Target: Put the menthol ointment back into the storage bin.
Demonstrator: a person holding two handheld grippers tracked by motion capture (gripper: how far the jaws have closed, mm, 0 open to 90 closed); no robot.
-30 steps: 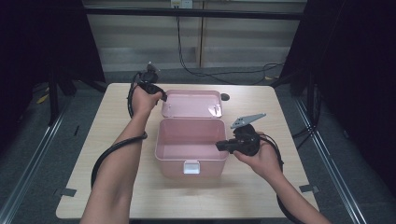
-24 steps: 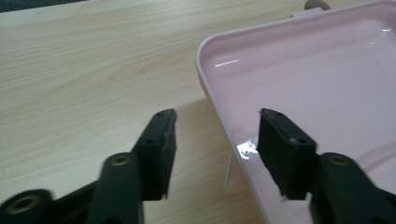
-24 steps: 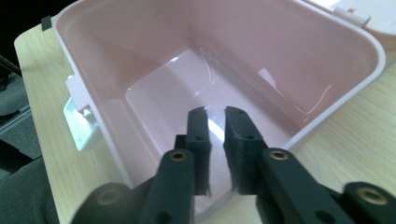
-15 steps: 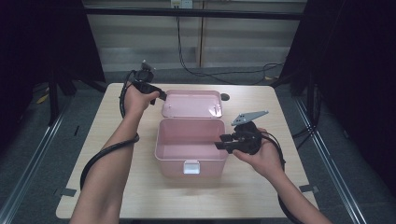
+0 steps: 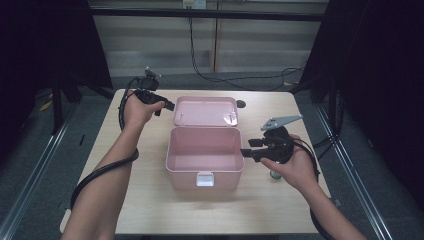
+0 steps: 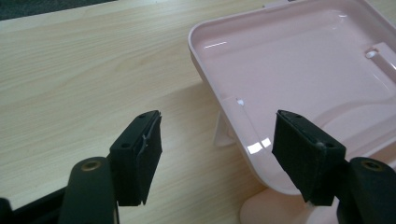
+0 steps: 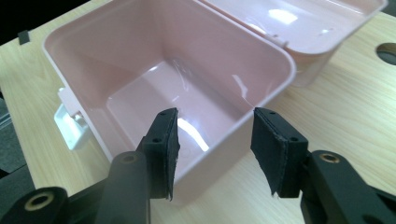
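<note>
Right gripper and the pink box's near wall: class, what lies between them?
Nothing: in the right gripper view the right gripper has open jaws straddling the pink box wall's rim, pads apart from it.

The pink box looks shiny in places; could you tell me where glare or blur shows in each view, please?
High view: dark surroundings, evenly lit table, small glint on the lid. Left gripper view: white highlights on the lid's inside, black pads slightly soft. Right gripper view: bright streaks on the box floor and wall, the lid washed pale.
</note>
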